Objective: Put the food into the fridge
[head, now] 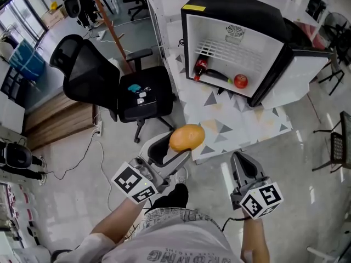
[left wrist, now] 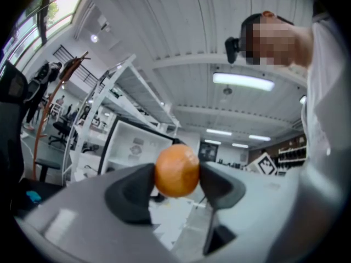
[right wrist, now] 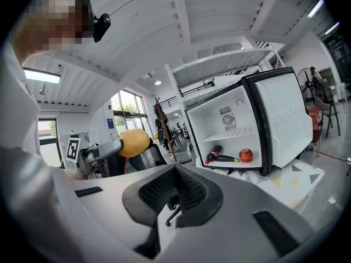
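My left gripper (head: 182,142) is shut on an orange (head: 186,138), which is pinched between both pads (left wrist: 176,171) and held above the floor. It also shows at the left of the right gripper view, as a yellowish orange (right wrist: 134,142). Ahead stands a small black fridge (head: 236,7) with its door swung open to the right. On its floor lie a cola bottle (head: 201,68), a dark long vegetable (head: 219,76) and a red apple (head: 240,81). My right gripper (head: 242,164) is shut with nothing in it; its pads (right wrist: 189,188) meet.
A black office chair (head: 88,70) with a blue item on its seat (head: 134,87) stands left of the fridge. A patterned mat (head: 241,122) lies under and in front of the fridge. The open white door (head: 307,78) juts out at the right. A cable (head: 82,158) trails across the floor.
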`<state>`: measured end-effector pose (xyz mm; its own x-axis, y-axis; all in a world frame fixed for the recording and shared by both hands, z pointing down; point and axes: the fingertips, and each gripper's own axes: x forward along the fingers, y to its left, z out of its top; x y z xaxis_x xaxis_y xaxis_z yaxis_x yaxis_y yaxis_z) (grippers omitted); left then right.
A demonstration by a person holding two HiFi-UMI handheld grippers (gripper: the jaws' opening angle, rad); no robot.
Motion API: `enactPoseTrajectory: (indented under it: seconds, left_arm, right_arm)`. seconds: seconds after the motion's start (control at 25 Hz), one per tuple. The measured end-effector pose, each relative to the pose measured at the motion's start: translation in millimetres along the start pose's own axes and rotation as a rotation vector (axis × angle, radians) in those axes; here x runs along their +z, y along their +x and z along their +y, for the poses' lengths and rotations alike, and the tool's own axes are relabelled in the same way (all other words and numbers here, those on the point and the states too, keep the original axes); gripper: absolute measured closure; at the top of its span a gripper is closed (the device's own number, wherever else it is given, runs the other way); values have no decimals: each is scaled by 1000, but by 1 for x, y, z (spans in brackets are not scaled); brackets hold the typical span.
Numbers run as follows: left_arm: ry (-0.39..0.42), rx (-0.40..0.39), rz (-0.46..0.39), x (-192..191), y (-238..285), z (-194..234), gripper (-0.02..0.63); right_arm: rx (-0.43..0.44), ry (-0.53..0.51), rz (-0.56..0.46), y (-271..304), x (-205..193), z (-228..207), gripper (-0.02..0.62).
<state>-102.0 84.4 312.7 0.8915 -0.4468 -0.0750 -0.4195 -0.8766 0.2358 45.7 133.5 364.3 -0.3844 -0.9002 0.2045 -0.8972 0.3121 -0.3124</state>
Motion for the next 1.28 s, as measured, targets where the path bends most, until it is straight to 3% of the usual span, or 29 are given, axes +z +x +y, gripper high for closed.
enactPoseTrajectory:
  seconds: [0.72,1.28]
  left_arm:
    - [-40,-41,45,11,66,125,344]
    - [-50,-73,54,22,97,182,344]
  right_arm:
    - [-47,28,29,123,35,-44,604]
    - [-98,40,27,172,54,-62,604]
